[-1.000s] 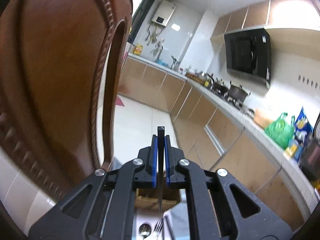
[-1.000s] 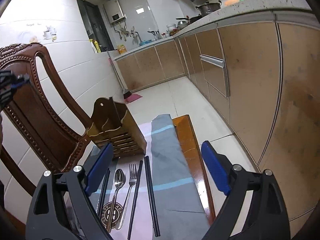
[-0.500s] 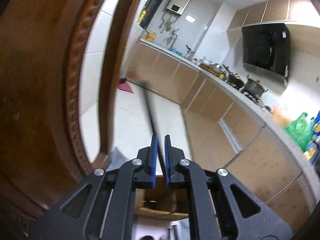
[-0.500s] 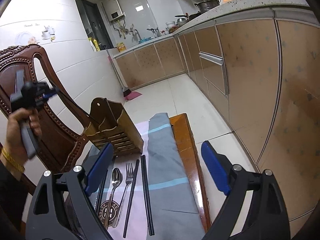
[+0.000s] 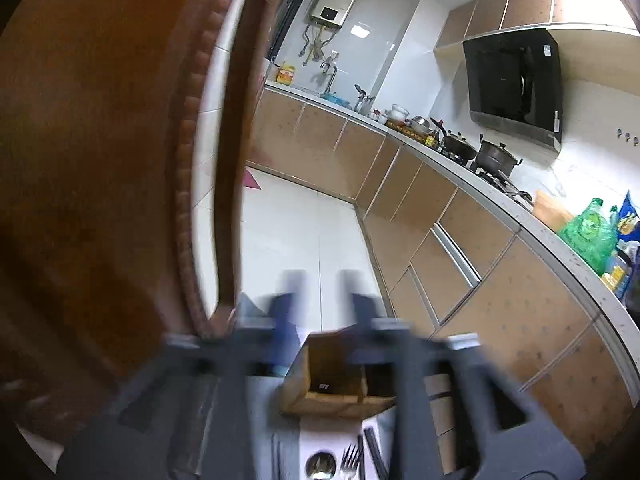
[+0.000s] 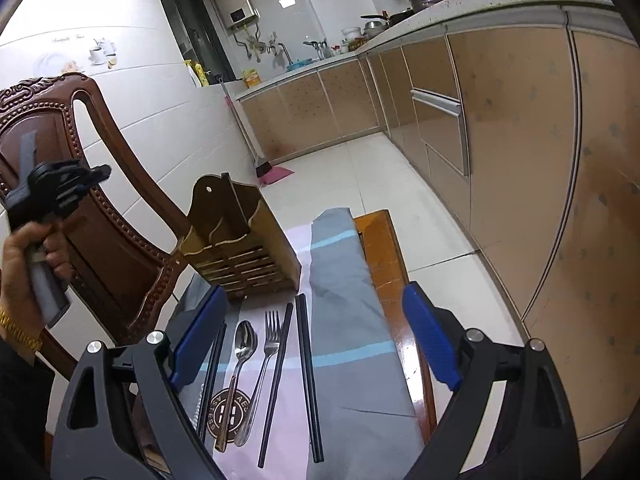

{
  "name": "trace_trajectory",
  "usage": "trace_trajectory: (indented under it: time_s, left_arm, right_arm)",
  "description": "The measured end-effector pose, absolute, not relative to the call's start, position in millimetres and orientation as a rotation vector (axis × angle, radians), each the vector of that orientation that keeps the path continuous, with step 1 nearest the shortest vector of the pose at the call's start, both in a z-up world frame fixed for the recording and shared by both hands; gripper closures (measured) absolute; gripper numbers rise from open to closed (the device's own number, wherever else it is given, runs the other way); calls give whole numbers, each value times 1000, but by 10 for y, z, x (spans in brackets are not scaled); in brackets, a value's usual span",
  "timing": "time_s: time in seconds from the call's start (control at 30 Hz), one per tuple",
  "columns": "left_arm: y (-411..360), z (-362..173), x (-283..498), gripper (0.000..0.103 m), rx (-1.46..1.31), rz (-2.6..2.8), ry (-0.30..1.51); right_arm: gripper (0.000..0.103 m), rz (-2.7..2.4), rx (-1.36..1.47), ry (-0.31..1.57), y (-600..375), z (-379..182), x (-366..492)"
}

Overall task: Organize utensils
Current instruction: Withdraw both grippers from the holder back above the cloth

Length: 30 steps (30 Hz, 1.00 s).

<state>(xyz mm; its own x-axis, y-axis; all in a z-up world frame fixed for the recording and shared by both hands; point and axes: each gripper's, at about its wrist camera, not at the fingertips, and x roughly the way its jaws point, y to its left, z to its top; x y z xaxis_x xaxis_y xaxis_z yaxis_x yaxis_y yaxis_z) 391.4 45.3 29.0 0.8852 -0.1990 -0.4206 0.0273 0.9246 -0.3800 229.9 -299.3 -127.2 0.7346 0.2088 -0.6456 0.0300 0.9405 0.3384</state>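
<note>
a: what has moved since a second ago?

b: the left gripper (image 5: 320, 292) has come lower beside the carved chair (image 6: 120, 240), and its jaws have just been opening. the black chopstick they pinched earlier is gone from between them; nothing sits there now, and the view is blurred.

a: largest things first, then?

b: the chair back fills the left. the desk (image 6: 384, 240) carries a grey cloth (image 6: 344, 300). the wooden utensil holder (image 6: 240, 240) stands at the far end of the cloth, right under the left gripper.

a: and the right gripper (image 6: 316, 344)?

b: jaws spread wide, empty, above the utensils lying on the cloth just in front of the holder: black chopsticks (image 6: 306, 376), a fork (image 6: 266, 356), a spoon (image 6: 242, 356).

a: the hand (image 6: 28, 256)?

b: it grips the left gripper's handle, near the chair.
</note>
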Motion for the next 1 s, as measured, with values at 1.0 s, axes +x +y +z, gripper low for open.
trace_trajectory:
  time_s: [1.0]
  left_arm:
    - [-686, -852, 2055, 13, 66, -194, 702]
  right_arm:
    - [16, 77, 206, 825, -2685, -1635, 2195]
